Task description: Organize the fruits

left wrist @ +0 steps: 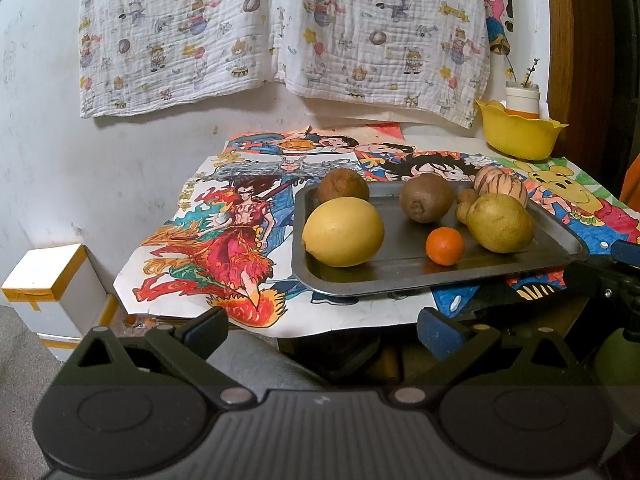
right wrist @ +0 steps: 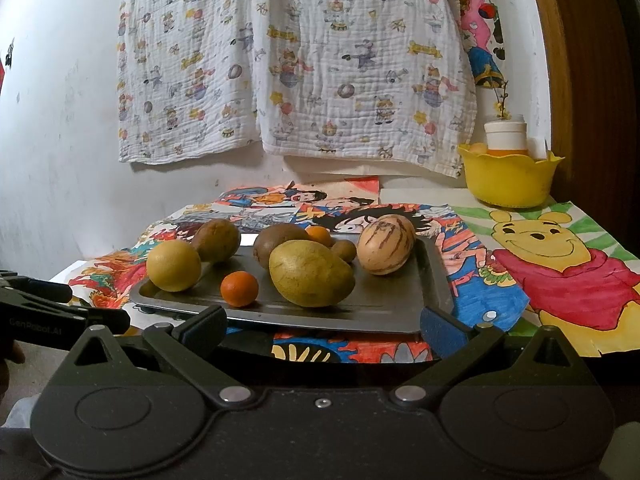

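Observation:
A metal tray point(left wrist: 556, 236) point(right wrist: 434, 280) sits on a table covered with cartoon drawings. On it lie a yellow lemon point(left wrist: 343, 232) point(right wrist: 173, 265), a small orange point(left wrist: 445, 246) point(right wrist: 239, 288), a green pear point(left wrist: 500, 222) point(right wrist: 310, 273), two brown kiwis point(left wrist: 427, 197) point(left wrist: 343, 186), a striped pale melon point(left wrist: 502, 185) point(right wrist: 386, 244) and a small brown fruit point(right wrist: 345, 250). A second small orange point(right wrist: 319, 234) shows behind the kiwi. My left gripper point(left wrist: 322, 330) is open and empty, below the table's front edge. My right gripper point(right wrist: 322, 326) is open and empty, at the tray's near edge.
A yellow bowl point(left wrist: 520, 132) point(right wrist: 508, 178) holding a white jar stands at the table's back right. A patterned cloth point(left wrist: 280, 36) hangs on the wall behind. White boxes point(left wrist: 52, 288) sit on the floor at left. The left gripper's body point(right wrist: 40, 312) shows at the right view's left.

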`<state>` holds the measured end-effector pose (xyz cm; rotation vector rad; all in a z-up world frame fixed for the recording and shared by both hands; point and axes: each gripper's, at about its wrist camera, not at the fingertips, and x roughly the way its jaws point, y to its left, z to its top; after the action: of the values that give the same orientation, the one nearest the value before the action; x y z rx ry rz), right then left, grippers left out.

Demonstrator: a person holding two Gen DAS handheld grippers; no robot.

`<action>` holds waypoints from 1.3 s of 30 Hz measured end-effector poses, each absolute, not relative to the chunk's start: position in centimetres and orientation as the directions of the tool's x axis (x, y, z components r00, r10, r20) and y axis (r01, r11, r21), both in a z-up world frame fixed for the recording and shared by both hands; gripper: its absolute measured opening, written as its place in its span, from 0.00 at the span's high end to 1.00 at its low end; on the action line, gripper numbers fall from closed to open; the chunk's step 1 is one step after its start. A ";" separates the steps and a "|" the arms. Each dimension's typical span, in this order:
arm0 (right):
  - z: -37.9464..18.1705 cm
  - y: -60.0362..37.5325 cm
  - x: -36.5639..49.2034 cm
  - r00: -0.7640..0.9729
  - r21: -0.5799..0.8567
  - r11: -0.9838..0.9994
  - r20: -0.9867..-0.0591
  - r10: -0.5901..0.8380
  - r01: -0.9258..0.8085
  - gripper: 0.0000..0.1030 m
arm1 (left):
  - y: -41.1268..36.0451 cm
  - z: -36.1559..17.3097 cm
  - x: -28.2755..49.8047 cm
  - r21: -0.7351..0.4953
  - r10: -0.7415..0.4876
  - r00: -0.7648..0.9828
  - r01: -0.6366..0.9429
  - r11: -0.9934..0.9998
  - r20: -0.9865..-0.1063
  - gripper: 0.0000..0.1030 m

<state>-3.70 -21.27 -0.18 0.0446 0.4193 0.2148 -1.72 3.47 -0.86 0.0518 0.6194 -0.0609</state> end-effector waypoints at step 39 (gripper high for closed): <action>0.0 -21.3 -3.6 0.887 0.087 0.971 -0.397 0.238 -0.222 0.00 | 3.8 -0.2 -2.1 0.006 -0.046 0.830 0.060 0.998 -0.556 0.00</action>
<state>-3.60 -21.29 -0.04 0.0393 0.4171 0.2391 -2.15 3.82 -0.16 0.0229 0.5893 -0.0562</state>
